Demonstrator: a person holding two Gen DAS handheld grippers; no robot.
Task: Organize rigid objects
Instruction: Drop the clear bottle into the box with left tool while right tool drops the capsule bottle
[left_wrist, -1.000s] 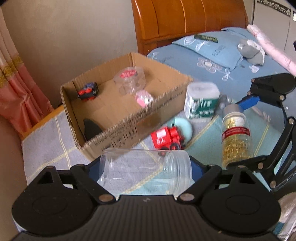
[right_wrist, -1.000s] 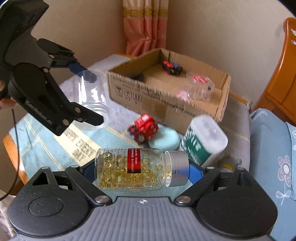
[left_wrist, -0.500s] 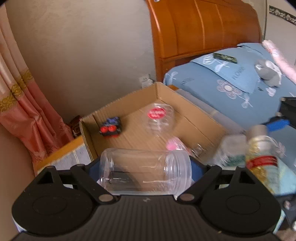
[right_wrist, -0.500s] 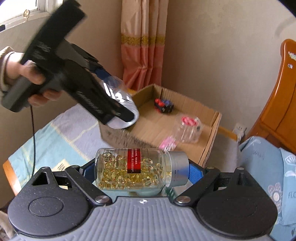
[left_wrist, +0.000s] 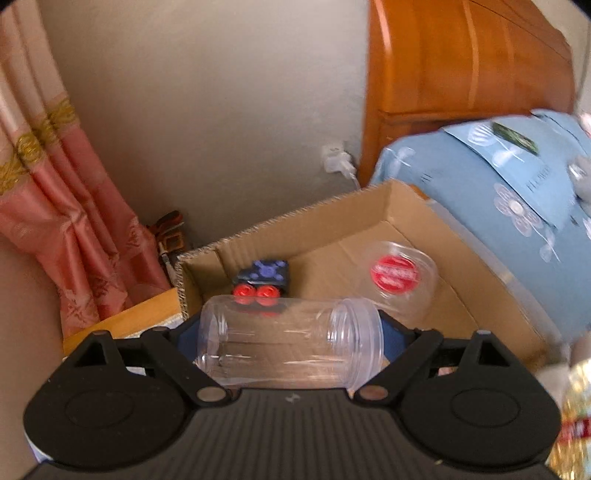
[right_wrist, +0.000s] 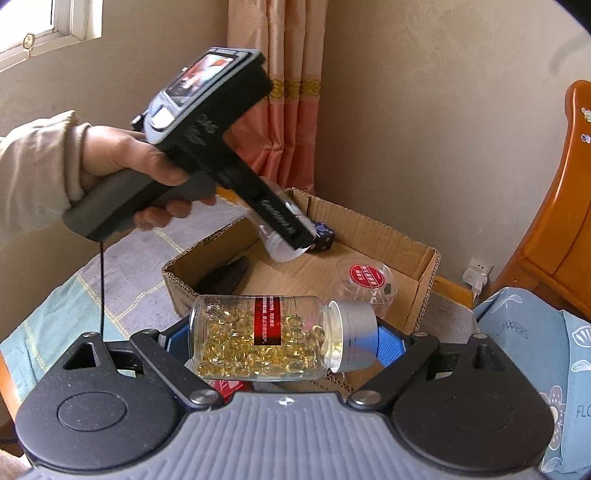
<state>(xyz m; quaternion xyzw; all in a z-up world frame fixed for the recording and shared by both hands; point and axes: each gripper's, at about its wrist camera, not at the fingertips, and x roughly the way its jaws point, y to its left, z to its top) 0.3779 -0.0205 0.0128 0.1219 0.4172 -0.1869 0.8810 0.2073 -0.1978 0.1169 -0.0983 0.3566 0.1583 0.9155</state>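
My left gripper (left_wrist: 290, 343) is shut on an empty clear plastic jar (left_wrist: 288, 341), held sideways above the near left part of a cardboard box (left_wrist: 384, 206). In the right wrist view that gripper (right_wrist: 291, 236) hovers over the box (right_wrist: 424, 266) with the jar (right_wrist: 280, 247) below its tips. My right gripper (right_wrist: 282, 338) is shut on a clear bottle of yellow capsules (right_wrist: 266, 338) with a silver cap, held sideways in front of the box. Inside the box lie a blue and red toy car (left_wrist: 264, 282) and a clear round tub with a red label (left_wrist: 399, 275).
The box also holds a black object (right_wrist: 225, 277). It stands on a cloth-covered table (right_wrist: 66, 314) against the wall. A blue bed (left_wrist: 517, 192) with a wooden headboard (left_wrist: 461, 74) is on the right, a pink curtain (left_wrist: 55, 221) on the left. A red toy (right_wrist: 227, 386) shows under the bottle.
Both grippers have risen and moved toward the box with their loads. The left one now hangs over the box's inside; the right one has come up close to its near wall.
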